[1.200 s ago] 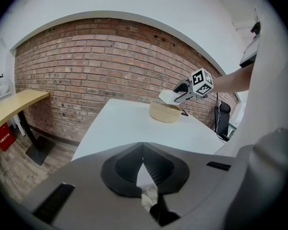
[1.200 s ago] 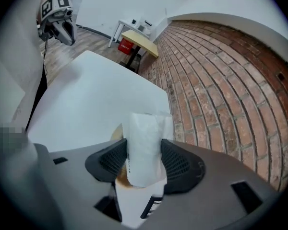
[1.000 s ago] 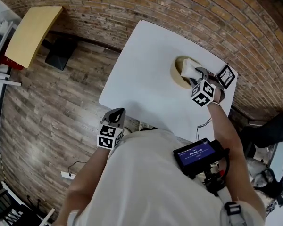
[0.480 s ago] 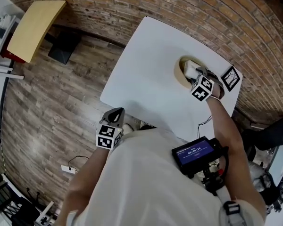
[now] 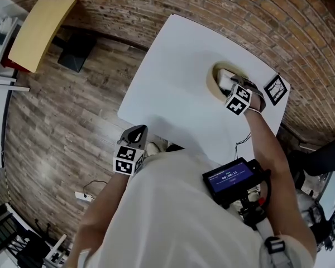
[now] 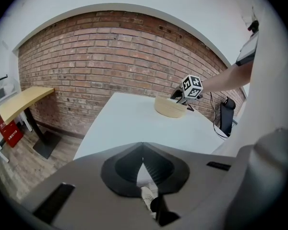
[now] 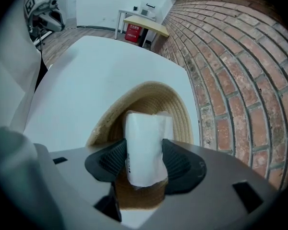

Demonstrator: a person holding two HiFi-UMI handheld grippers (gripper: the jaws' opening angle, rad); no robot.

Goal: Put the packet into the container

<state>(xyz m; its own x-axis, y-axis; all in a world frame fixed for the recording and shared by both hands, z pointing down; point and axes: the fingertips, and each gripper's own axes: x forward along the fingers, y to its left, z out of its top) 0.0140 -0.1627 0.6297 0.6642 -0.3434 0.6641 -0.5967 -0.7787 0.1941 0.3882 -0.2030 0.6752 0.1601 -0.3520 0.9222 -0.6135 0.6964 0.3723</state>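
White packet (image 7: 143,145), upright within the opening of the woven container (image 7: 105,121), pinched on both flanks by the pads of the right gripper (image 7: 144,161). The container stands on the white table (image 5: 173,88), with a brick wall (image 7: 230,80) just beside it. The left gripper (image 6: 143,169), jaws pressed together on nothing, hangs well apart from the container, off the table's opposite edge.
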